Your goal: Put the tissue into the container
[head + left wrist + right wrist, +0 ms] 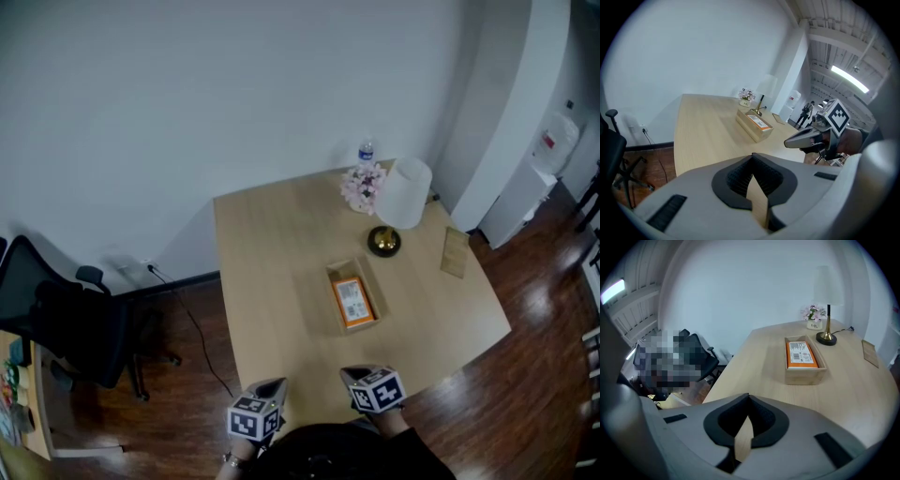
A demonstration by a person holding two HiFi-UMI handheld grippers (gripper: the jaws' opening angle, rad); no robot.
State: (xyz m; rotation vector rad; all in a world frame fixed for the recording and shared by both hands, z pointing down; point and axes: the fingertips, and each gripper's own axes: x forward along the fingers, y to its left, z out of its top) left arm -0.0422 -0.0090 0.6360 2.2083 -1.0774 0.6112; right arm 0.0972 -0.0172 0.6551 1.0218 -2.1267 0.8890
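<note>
An open wooden container (339, 309) sits in the middle of the table, and an orange tissue pack (353, 302) lies flat inside it. Both grippers hover at the table's near edge, well short of the box. My left gripper (275, 384) is shut with nothing in it, and my right gripper (352, 374) is shut and empty too. In the left gripper view the closed jaws (752, 159) point across the table at the container (752, 127) and the right gripper (806, 139). In the right gripper view the closed jaws (749, 399) face the container (806, 373) and the tissue pack (802, 354).
At the far side of the table stand a white-shaded lamp (405, 194) on a brass base, a small pot of pink flowers (363, 187) and a water bottle (366, 150). A small wooden card (455, 251) lies at the right edge. A black office chair (66, 319) stands to the left.
</note>
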